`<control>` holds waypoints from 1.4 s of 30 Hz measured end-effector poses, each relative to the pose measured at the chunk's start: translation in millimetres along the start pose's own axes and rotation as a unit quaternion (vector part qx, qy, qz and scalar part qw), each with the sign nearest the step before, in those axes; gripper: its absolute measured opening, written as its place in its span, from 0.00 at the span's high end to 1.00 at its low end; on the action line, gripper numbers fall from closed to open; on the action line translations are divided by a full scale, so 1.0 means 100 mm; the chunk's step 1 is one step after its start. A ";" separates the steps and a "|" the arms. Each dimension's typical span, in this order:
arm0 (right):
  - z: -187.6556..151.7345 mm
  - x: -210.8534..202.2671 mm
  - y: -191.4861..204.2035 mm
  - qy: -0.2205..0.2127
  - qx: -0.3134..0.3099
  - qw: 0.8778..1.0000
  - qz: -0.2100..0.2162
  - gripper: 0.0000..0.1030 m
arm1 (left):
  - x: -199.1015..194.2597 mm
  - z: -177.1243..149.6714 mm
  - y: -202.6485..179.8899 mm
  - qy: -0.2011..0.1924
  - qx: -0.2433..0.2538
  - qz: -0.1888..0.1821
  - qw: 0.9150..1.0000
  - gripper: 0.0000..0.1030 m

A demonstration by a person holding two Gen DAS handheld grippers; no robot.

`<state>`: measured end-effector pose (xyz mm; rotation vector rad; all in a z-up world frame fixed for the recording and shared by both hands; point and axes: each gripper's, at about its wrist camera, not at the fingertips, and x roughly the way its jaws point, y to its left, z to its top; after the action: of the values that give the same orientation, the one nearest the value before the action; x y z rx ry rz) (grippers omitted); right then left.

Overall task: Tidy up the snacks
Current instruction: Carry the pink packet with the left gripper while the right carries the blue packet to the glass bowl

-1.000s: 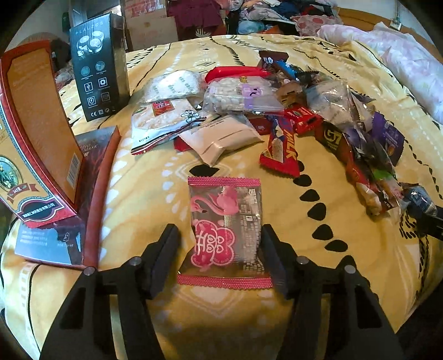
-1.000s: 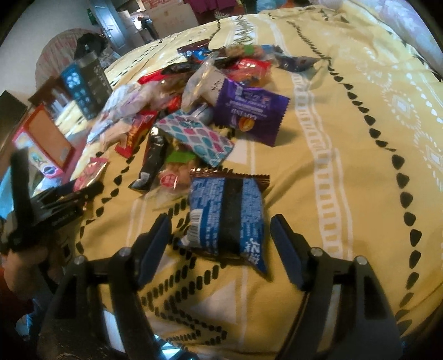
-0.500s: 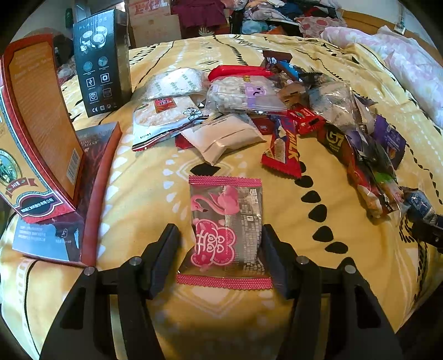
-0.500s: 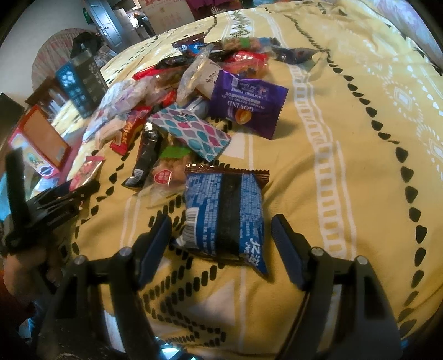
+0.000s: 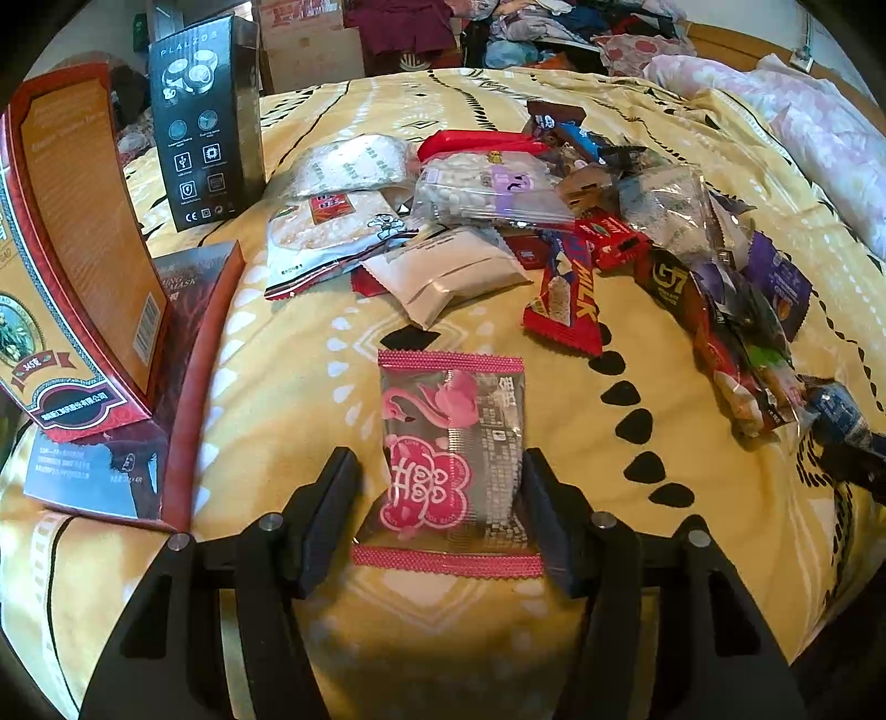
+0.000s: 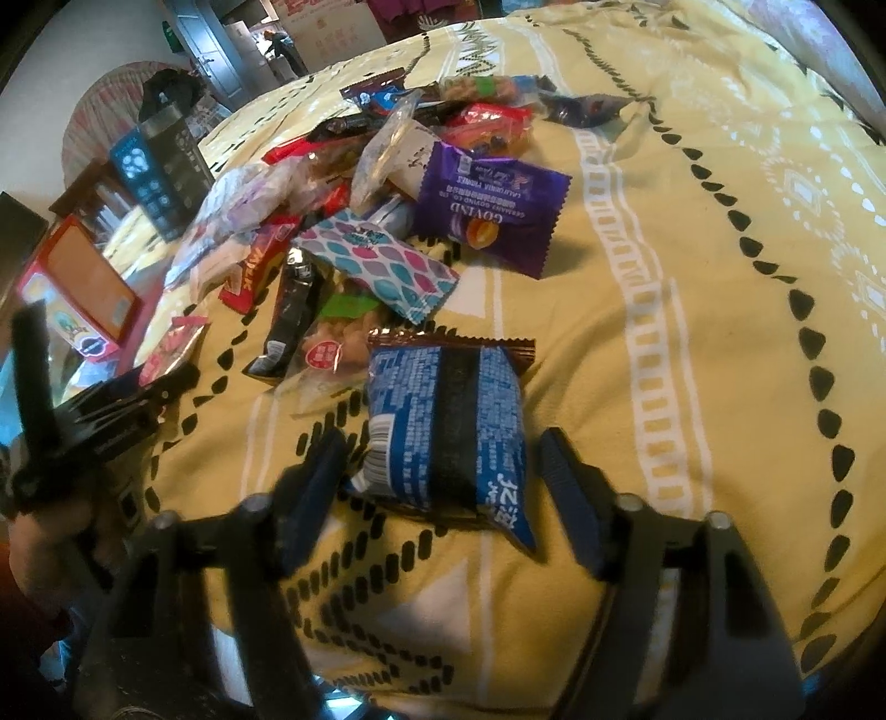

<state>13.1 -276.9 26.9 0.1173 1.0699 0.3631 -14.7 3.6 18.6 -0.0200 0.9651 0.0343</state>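
Left wrist view, nearest: the left gripper (image 5: 440,507) has its jaws spread wide, one on each side of a pink packet (image 5: 451,462) that lies flat on the yellow bedspread (image 5: 288,387). The right-hand finger sits just at the packet's edge; whether it touches cannot be told. The left-hand finger stands clear of it.

Beyond the pink packet, toward the head of the bed: a white pouch (image 5: 443,271), a red bar wrapper (image 5: 567,296), then the main snack pile (image 5: 554,194), which runs down the packet's right side. To the packet's left: a red carton (image 5: 77,260) leaning upright over a flat red-edged box (image 5: 183,354), and farther back a black box (image 5: 207,119) standing on end. Only this view shows the heap of clothes (image 5: 531,27) past the bed and the pink quilt (image 5: 803,127) at far right.

Right wrist view, nearest: the right gripper (image 6: 440,487) is also spread wide, straddling a blue packet (image 6: 448,426) with a gap on both sides; the packet lies on the bedspread. Just behind the blue packet sit a clear nut bag (image 6: 332,343) and a black stick wrapper (image 6: 293,315), then a scale-patterned pouch (image 6: 382,266) and a purple packet (image 6: 490,213). This view alone shows the blue packet whole, a doorway (image 6: 221,33) in the background, and the left gripper from the side, well to the blue packet's left, with the pink packet at its tip.
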 end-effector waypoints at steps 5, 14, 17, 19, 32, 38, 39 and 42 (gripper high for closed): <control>0.00 -0.06 0.01 -0.008 0.002 1.000 0.011 0.51 | -0.12 -0.03 -0.06 -0.006 0.014 -0.002 1.000 0.51; 0.06 -0.28 0.11 -0.039 -0.009 0.999 0.022 0.52 | -0.61 0.19 -0.14 -0.060 0.037 -0.013 0.997 0.52; 0.11 -0.39 0.16 -0.050 -0.016 0.998 0.019 0.52 | -0.83 0.31 -0.13 -0.076 0.035 -0.017 0.996 0.52; 0.18 -0.50 0.21 -0.061 -0.022 0.998 0.018 0.52 | -0.97 0.39 -0.11 -0.089 0.034 -0.018 0.995 0.52; 1.09 -1.15 1.30 -0.150 -0.118 0.979 0.074 0.52 | -1.95 0.95 1.02 -0.180 -0.044 0.079 0.980 0.53; 1.42 -1.18 2.20 -0.161 -0.172 0.962 0.141 0.52 | -2.24 0.86 1.88 -0.185 -0.118 0.139 0.966 0.52; 1.44 -1.18 2.36 -0.161 -0.182 0.958 0.150 0.52 | -2.28 0.84 2.00 -0.184 -0.129 0.146 0.963 0.53; 1.53 -1.12 2.89 -0.155 -0.210 0.947 0.185 0.52 | -2.37 0.72 2.39 -0.178 -0.162 0.168 0.956 0.53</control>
<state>31.6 -33.4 271.1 -0.0088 0.6361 0.8761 -99.7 239.8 253.5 -0.1478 0.5841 0.4958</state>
